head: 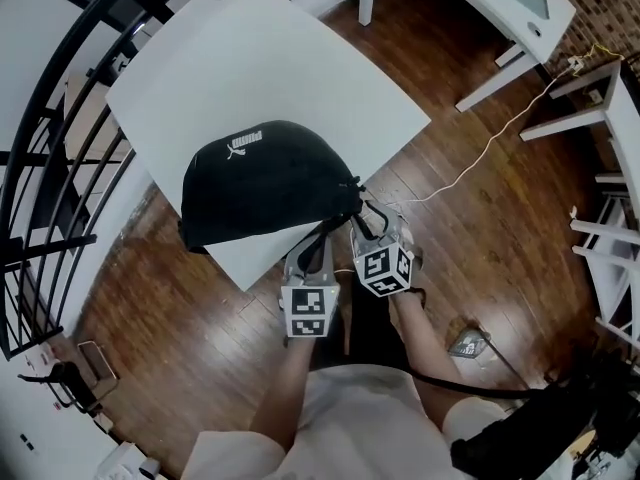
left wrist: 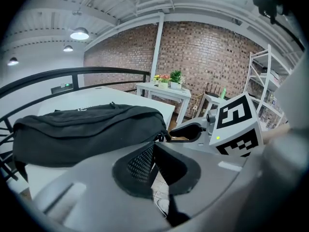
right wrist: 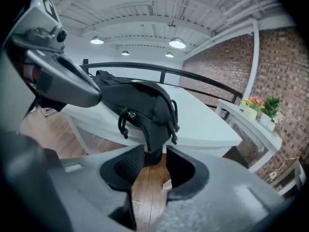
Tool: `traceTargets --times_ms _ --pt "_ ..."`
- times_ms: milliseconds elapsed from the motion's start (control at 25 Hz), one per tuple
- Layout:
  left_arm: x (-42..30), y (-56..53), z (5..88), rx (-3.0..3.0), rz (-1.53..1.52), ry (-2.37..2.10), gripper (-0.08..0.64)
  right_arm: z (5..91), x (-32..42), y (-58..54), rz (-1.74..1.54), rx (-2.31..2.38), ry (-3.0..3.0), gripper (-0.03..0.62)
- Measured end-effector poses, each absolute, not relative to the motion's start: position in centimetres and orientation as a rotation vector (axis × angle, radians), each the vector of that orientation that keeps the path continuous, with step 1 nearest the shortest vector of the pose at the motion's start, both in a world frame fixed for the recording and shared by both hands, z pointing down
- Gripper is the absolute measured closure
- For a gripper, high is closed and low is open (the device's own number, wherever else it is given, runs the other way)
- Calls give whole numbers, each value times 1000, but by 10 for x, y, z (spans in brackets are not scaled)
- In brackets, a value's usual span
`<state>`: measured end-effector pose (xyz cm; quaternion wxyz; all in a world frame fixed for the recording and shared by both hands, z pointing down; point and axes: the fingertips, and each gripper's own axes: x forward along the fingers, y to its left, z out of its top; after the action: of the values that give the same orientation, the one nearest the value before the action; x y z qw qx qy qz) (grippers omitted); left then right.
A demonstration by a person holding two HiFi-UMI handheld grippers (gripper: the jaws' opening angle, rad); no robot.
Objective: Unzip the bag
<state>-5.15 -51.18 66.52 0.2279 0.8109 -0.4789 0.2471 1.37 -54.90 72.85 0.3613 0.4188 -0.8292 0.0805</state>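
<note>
Lying bag (head: 265, 183) reads PUMA; left gripper (left wrist: 153, 148) jaws pinch strap (head: 322, 231); right gripper (right wrist: 154, 154) jaws spread.

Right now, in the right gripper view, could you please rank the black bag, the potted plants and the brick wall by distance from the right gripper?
1. Black bag, centre, just past the right gripper.
2. Potted plants, far right.
3. Brick wall, behind them.
</note>
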Motion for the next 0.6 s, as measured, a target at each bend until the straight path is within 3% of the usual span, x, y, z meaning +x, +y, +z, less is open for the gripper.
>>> traceTargets --times_ms 120,240,360,600 --pt "-54 -510 670 2227 677 -1316 543 734 3 -555 174 1063 -2145 464" --pt "-54 -513 670 2227 652 -1305 541 730 5 -557 208 1072 -2143 519" --pt "-51 -515 663 2239 588 -1277 475 714 6 -553 255 1060 -2178 538" --pt "-44 -516 642 2258 497 -1243 416 670 3 -544 259 1036 -2169 545"
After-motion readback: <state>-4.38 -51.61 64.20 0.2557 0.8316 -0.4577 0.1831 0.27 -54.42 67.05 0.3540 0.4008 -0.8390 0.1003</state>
